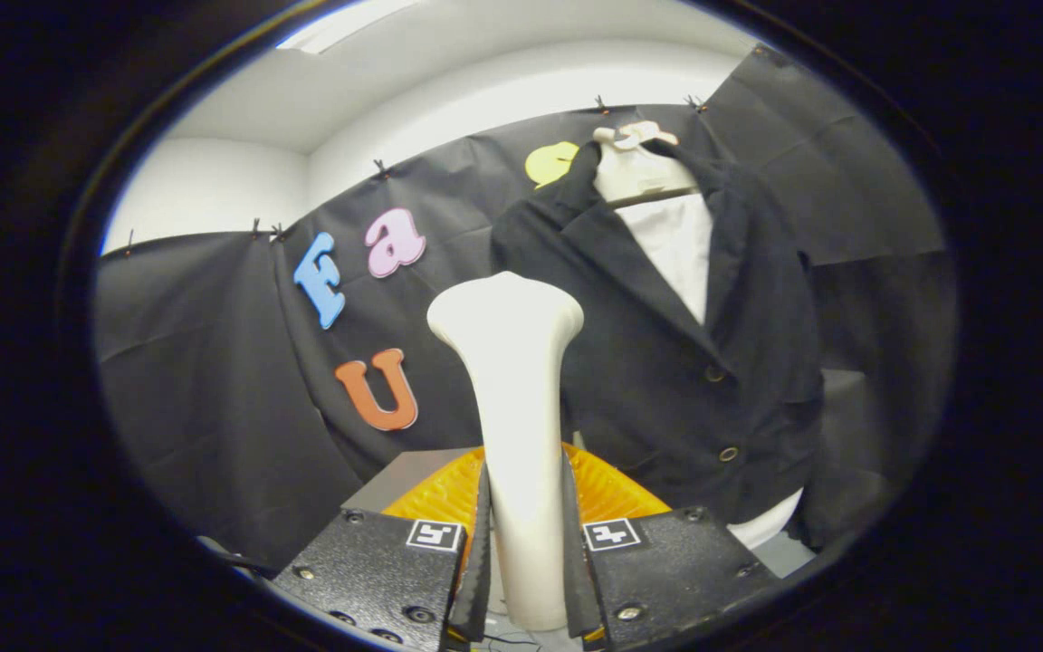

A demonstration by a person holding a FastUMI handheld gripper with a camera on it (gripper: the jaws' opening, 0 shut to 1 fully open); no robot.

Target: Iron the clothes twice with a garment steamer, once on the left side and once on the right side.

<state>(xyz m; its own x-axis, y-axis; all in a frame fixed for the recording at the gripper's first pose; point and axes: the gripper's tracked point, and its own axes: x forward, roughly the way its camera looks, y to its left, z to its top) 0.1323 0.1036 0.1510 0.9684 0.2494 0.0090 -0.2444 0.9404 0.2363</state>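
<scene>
Gripper (526,552) closed down narrow on the garment steamer (514,398), both fingers pressing its handle from either side, one pad (482,543) flat against the left flank and the other against the right; grip looks firm, steamer stands upright between the fingers with its wider head on top, pointing up and forward. Handle runs down past the fingertips, bottom end just visible. An orange ribbed thing (435,493) sits right behind the fingers, low, partly hidden by them, can't tell what it is; a grey flat surface (404,475) beside it. Beyond the steamer and off to its right hangs the dark jacket (666,362) on a pale hanger (635,167), white lining or shirt (675,244) showing at the open collar, two buttons down the front, all against the booth's black cloth wall (214,362). Steamer head is well apart from the fabric, not touching, sits level with the jacket's near sleeve and shoulder side. Step judged: steamer picked up and held, approach to the garment, no pass begun as far as this shows. Next move calls for carrying the head across to one front panel, bringing the face close to the cloth and running along it, then the same on the other panel. Risk: head may be turned away from the fabric, so wrist may need rotating.
</scene>
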